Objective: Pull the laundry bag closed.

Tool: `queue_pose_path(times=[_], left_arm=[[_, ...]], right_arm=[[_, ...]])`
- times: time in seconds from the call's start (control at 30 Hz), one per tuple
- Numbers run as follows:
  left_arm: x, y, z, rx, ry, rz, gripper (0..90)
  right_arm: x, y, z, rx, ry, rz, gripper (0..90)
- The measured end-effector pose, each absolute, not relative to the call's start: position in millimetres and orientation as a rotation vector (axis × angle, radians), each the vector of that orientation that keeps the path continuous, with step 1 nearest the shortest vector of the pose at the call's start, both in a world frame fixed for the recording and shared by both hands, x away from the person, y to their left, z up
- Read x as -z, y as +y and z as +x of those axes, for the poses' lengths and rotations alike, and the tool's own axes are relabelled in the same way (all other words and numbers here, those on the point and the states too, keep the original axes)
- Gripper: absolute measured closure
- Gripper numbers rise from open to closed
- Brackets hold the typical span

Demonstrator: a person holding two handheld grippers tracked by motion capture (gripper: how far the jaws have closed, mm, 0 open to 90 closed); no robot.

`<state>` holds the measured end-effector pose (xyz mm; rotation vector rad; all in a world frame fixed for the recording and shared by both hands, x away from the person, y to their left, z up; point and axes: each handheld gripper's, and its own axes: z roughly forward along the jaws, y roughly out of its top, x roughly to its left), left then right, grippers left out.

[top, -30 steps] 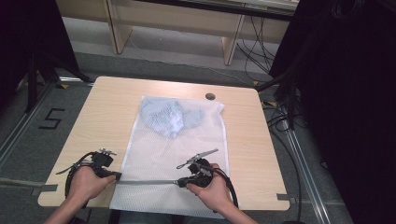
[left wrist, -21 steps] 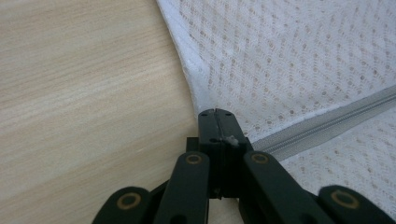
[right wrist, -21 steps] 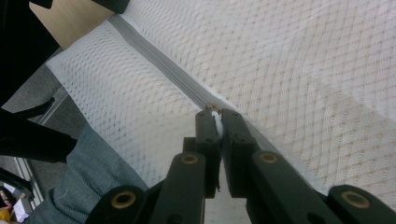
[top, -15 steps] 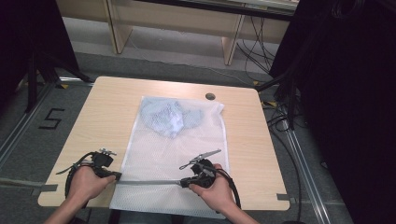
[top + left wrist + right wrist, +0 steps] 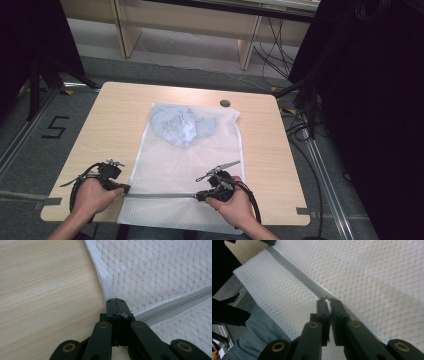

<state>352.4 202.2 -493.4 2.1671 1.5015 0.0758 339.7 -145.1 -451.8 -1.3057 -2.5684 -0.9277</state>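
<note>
Sliding right gripper has carried zipper pull rightward.

Around your work: the table, the floor and the gear behind.

You have a light wooden table with a small dark round cap near its far edge. On the grey floor to your left sits a marked "5". Cables trail along the right, wooden furniture legs stand beyond.
</note>
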Motion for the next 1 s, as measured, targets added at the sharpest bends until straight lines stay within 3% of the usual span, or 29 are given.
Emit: queue_pose_path(times=[1.0], left_arm=[[493,201,352,-0.081,1.511,2.159,90.0]], right_arm=[[452,-163,339,0.962,-2.567,-1.313,87.0]])
